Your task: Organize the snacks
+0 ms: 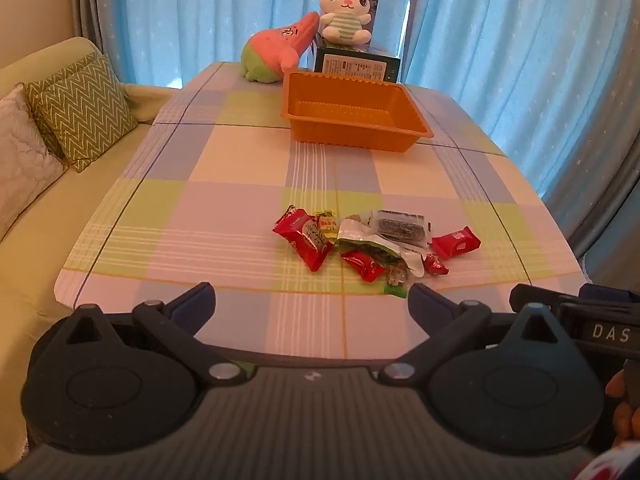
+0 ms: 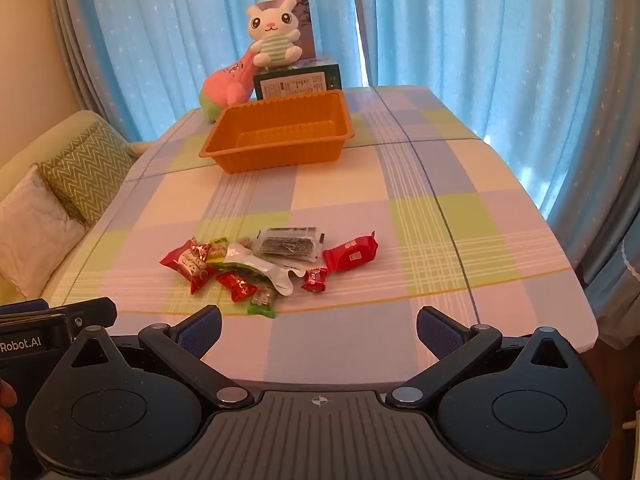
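Note:
A pile of snack packets (image 1: pixel 372 246) (image 2: pixel 264 268) lies near the front of the checked tablecloth: red wrappers, a green-and-silver bag, a clear pack of dark seaweed (image 1: pixel 400 228) (image 2: pixel 288 244). Beyond it stands an orange plastic tray (image 1: pixel 352 116) (image 2: pixel 280 136) with nothing in it. My left gripper (image 1: pixel 312 304) hovers open over the front edge, just short of the pile, nothing between its fingers. My right gripper (image 2: pixel 320 330) is open too, to the right of the pile and nearer than it. Each gripper's body shows at the edge of the other's view.
Behind the tray are a pink-green plush (image 1: pixel 276 52), a white bear plush (image 1: pixel 346 8) on a dark box (image 1: pixel 356 66), and blue curtains. A sofa with cushions (image 1: pixel 80 112) runs along the table's left side. A hand (image 1: pixel 622 412) shows at the lower right.

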A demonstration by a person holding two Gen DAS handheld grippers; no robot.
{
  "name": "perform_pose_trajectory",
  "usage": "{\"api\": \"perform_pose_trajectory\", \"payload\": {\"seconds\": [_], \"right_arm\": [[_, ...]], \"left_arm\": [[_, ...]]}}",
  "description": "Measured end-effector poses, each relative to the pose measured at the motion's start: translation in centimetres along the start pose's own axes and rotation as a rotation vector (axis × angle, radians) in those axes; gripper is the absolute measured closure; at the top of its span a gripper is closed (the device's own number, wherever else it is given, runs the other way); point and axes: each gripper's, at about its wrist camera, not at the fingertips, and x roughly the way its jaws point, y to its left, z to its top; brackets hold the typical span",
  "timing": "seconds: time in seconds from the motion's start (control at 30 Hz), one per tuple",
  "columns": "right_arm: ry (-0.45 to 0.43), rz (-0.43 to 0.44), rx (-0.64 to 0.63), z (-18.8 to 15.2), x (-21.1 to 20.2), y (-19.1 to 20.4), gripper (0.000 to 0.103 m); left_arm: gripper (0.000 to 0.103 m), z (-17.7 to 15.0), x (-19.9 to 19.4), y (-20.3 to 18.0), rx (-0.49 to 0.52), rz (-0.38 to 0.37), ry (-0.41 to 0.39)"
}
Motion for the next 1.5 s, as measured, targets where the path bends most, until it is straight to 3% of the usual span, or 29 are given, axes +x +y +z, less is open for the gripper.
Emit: {"api": "perform_pose_trajectory", "payload": {"seconds": [1.5], "right_arm": [[0.009,-0.003,0.004,-0.39,0.37,-0.17,0.0]], "left_arm": [[0.001,-0.27,0.26,-0.29,0.004,-0.016,-0.004]]}}
